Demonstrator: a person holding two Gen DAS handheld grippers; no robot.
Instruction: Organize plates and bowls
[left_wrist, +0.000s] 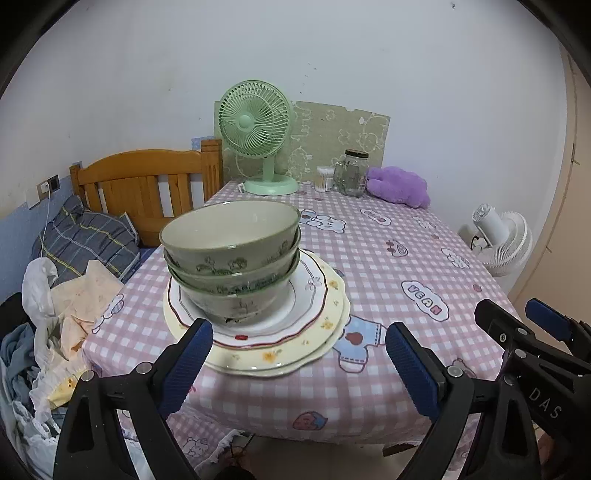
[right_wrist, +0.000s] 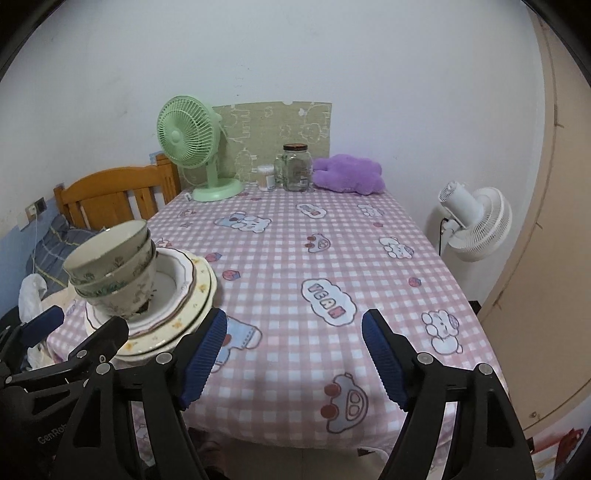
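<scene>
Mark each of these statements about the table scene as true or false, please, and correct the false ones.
1. Three bowls sit nested on the stack of plates. True.
2. The left gripper holds a bowl. False: its jaws are open and hold nothing.
3. The green fan stands at the far end of the table. True.
4. The glass jar lies on its side. False: it stands upright.
5. The right gripper is shut on a plate. False: it is open over bare tablecloth.
</scene>
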